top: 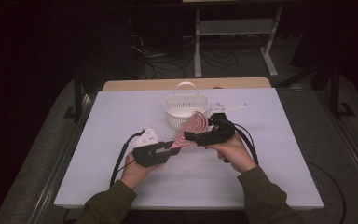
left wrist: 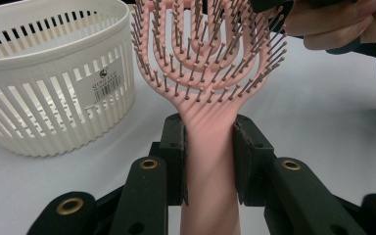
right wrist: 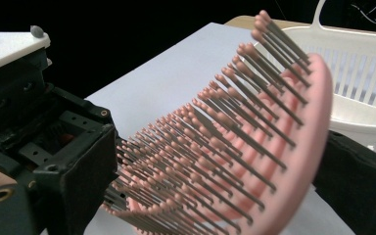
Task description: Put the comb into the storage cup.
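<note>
A pink hairbrush (top: pixel 196 125) with grey bristles hangs in the air in front of a white slatted basket (top: pixel 186 105). My left gripper (top: pixel 175 147) is shut on its handle; in the left gripper view both pads press the handle's sides below the brush head (left wrist: pixel 210 73). My right gripper (top: pixel 191 136) comes in from the right onto the brush head. In the right gripper view the hairbrush (right wrist: pixel 274 161) lies slanted between the jaws of the right gripper (right wrist: pixel 215 186). One pad meets the bristle tips and the other sits against the head's back.
The basket (left wrist: pixel 54 98) stands upright with its handle up, just behind and left of the brush, on a white tabletop (top: pixel 121 186). A wooden edge (top: pixel 135 85) lies behind it. Cables trail from both grippers toward the person.
</note>
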### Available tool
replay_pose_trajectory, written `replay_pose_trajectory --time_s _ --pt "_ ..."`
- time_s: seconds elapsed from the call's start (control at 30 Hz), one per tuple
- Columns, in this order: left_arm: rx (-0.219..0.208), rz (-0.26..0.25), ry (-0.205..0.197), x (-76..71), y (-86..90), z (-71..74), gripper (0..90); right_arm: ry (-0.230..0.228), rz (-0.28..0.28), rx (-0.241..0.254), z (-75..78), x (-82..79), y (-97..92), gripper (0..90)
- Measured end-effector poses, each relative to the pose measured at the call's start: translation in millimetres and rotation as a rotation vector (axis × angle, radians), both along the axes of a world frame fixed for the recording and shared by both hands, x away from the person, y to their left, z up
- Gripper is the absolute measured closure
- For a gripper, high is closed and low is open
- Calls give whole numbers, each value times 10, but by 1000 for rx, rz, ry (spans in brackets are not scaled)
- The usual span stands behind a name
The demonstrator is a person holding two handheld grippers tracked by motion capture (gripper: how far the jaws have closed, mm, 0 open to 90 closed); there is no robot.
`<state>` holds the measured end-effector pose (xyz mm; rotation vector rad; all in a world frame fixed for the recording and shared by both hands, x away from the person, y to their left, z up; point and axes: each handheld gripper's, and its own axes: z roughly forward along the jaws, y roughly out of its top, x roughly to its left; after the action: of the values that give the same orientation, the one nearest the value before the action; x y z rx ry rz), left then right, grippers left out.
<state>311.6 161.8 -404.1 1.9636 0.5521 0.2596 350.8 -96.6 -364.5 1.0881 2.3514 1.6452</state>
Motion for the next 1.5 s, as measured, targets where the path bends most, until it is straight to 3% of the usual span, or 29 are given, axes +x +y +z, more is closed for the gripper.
replay_pose_trajectory --time_s 0.9,1.5 --pt "4 20 -13 5 -12 -16 704 38 -12 51 -41 18 11 302" --pt "31 17 -29 14 -24 -49 704 98 4 90 -65 49 -5 458"
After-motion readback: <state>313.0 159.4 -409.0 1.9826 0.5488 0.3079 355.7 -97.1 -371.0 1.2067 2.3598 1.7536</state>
